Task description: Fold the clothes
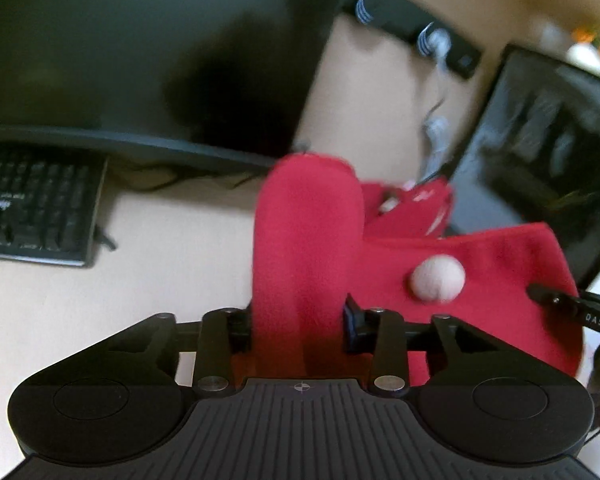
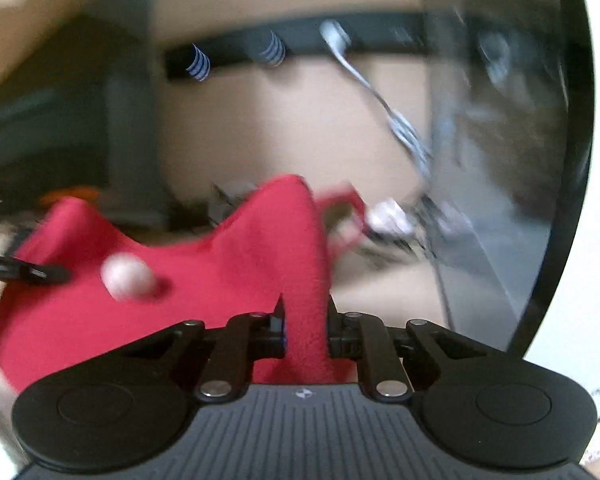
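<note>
A red fleece garment with a pale pom-pom hangs lifted above the beige desk. My left gripper is shut on a thick fold of it. One of the right gripper's fingers pokes in at the garment's right edge. In the right wrist view the same red garment spreads to the left, pom-pom blurred. My right gripper is shut on a narrow ridge of the cloth. One of the left gripper's fingers shows at the far left. The garment's lower part is hidden behind the grippers.
A large dark monitor and a black keyboard stand to the left. A second dark screen stands to the right. A black power strip with plugs and a white cable runs along the back wall.
</note>
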Demonstrator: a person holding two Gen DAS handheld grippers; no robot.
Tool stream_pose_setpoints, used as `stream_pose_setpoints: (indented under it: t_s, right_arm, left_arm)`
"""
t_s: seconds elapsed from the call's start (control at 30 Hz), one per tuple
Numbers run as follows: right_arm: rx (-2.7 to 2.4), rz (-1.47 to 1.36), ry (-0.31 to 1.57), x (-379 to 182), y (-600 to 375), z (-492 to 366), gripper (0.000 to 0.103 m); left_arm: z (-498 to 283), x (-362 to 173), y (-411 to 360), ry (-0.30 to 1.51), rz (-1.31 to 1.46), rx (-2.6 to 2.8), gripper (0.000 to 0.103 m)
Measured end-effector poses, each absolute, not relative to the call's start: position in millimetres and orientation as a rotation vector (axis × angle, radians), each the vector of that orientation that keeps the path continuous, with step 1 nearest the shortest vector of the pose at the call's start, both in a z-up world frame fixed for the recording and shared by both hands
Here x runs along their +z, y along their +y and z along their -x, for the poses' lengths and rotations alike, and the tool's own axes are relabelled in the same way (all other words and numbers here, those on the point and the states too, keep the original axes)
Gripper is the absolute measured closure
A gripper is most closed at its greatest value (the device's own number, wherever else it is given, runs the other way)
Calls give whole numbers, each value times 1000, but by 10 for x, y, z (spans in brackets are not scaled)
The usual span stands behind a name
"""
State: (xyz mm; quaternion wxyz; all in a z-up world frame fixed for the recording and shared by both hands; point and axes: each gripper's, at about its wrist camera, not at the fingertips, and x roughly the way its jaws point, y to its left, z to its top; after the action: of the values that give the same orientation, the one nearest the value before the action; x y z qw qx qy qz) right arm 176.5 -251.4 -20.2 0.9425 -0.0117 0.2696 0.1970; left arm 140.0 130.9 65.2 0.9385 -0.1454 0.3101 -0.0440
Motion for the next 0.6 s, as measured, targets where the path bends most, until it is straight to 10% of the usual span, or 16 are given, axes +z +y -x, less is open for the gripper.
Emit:
stream_pose_setpoints:
  t_s: [0.13, 0.6]
  right_arm:
    - [310, -12, 673, -615, -2551, -1952, 63]
    - [492, -35, 377, 126, -2360, -1610, 0]
  left_arm:
    - [-1415, 353, 1494, 718, 383, -63, 28]
    - [-1396, 1248, 1232, 451, 368, -283, 7]
